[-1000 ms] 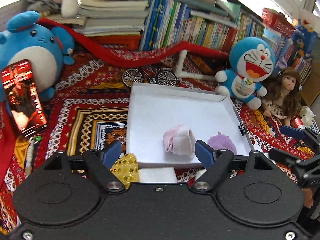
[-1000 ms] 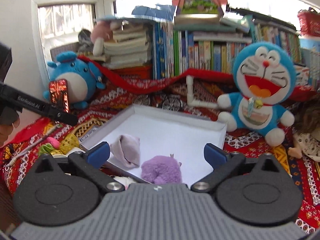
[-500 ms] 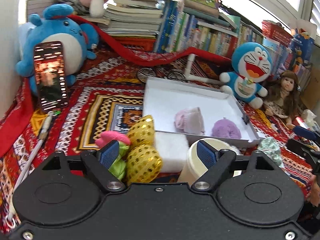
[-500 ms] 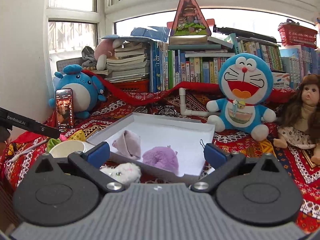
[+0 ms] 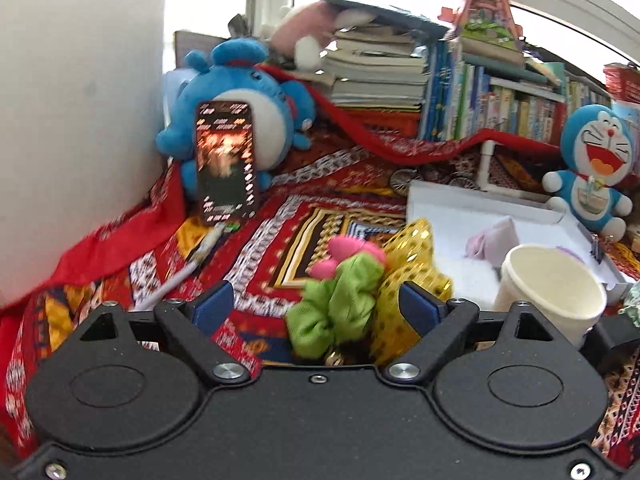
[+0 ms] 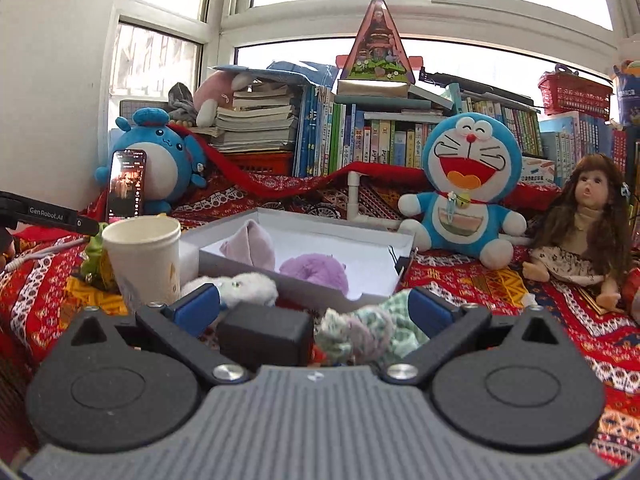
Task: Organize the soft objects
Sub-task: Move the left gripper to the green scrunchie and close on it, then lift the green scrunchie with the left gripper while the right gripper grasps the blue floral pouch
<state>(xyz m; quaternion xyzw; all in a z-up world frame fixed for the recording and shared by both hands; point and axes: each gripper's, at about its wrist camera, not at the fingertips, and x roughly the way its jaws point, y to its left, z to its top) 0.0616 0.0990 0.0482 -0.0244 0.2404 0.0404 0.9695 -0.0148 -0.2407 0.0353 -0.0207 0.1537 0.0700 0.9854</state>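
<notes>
left gripper jaws opening, green scrunchie between them, unpressed. right gripper fingers apart over a mint scrunchie, near the white tray.

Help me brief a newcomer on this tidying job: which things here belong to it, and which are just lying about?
Job:
- white tray, pink cloth and purple puff already in it
- green scrunchie
- gold pouch
- white puff
- mint scrunchie

Lying about:
- paper cup
- phone
- blue plush
- Doraemon
- doll
- books
</notes>
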